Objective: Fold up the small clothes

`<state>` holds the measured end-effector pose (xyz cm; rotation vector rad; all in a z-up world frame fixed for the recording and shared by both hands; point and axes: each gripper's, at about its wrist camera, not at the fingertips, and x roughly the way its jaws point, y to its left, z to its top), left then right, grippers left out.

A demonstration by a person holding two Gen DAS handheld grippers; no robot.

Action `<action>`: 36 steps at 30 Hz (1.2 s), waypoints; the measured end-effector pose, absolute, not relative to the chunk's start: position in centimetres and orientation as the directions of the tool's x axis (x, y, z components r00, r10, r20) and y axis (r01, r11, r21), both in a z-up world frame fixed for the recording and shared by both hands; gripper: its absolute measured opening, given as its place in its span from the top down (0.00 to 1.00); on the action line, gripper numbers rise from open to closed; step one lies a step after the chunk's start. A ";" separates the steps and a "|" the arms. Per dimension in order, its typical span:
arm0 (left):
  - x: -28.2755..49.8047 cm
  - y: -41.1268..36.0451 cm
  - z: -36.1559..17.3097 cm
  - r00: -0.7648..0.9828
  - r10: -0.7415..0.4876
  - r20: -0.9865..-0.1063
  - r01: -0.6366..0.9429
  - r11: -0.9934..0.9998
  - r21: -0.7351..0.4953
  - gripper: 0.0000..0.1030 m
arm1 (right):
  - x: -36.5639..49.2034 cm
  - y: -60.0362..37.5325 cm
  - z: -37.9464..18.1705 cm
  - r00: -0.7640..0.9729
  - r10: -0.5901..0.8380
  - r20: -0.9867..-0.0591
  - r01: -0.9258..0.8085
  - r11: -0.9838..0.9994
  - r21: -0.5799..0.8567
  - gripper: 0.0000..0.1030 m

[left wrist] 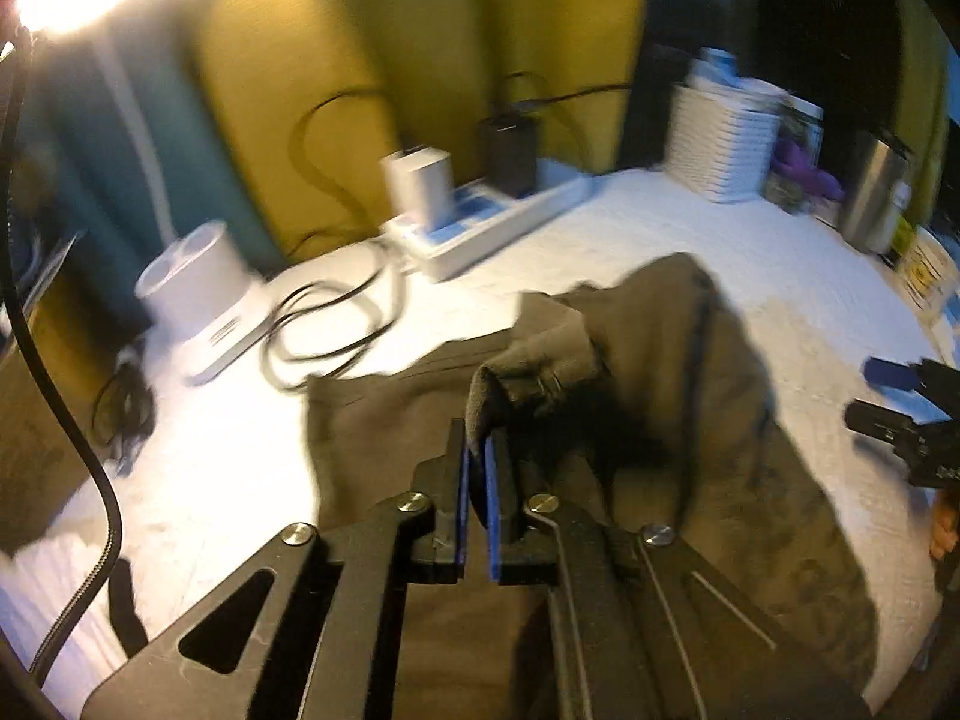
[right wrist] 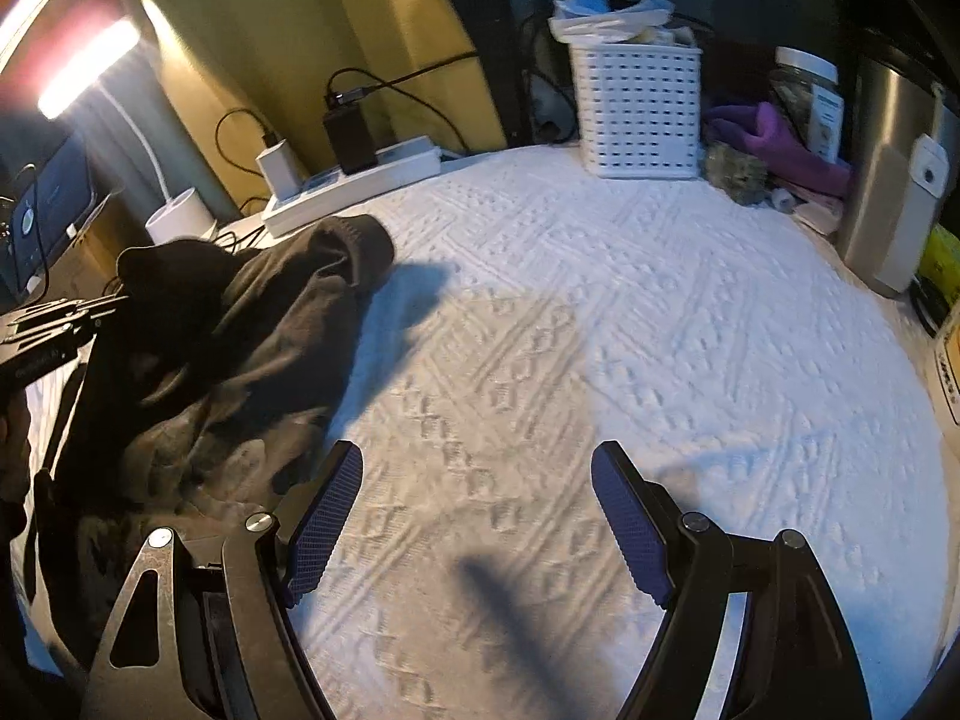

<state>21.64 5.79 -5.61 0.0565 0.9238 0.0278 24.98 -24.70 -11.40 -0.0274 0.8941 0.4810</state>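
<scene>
A small dark olive-brown garment point(left wrist: 708, 396) lies crumpled on the white textured cover point(right wrist: 600, 330). My left gripper point(left wrist: 478, 450) is shut on a folded edge of the garment and lifts it a little off the cover. In the right wrist view the garment point(right wrist: 258, 336) is a dark heap at the left, with the left gripper point(right wrist: 90, 312) at its far side. My right gripper point(right wrist: 477, 510) is open and empty over the bare cover, just right of the garment. It shows at the right edge of the left wrist view point(left wrist: 900, 402).
A white power strip point(right wrist: 360, 180) with chargers and cables lies at the back left. A white lamp base point(left wrist: 204, 288) stands near it. A white slotted basket point(right wrist: 639, 108), a purple cloth point(right wrist: 780, 144), a jar point(right wrist: 807, 96) and a steel bin point(right wrist: 894, 180) line the back right.
</scene>
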 end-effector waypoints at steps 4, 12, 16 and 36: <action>21.2 8.7 -6.5 0.603 0.063 -0.795 -0.062 0.998 0.033 0.99 | 25.1 -23.0 -11.4 0.516 0.393 -0.761 -0.436 0.885 0.162 0.22; 20.7 12.5 -8.2 0.564 0.088 -0.821 -0.157 0.988 -0.002 0.97 | 25.6 -19.7 -11.6 0.485 0.394 -0.781 -0.474 0.869 0.144 0.22; 19.5 13.2 -7.5 0.563 0.057 -0.824 -0.165 0.985 -0.045 0.95 | 25.3 -18.2 -11.5 0.475 0.397 -0.786 -0.499 0.857 0.132 0.22; 9.9 4.1 -5.8 0.561 -0.141 -0.816 0.061 0.990 -0.130 0.53 | 19.2 -18.6 -9.4 0.502 0.398 -0.768 -0.515 0.851 0.105 0.22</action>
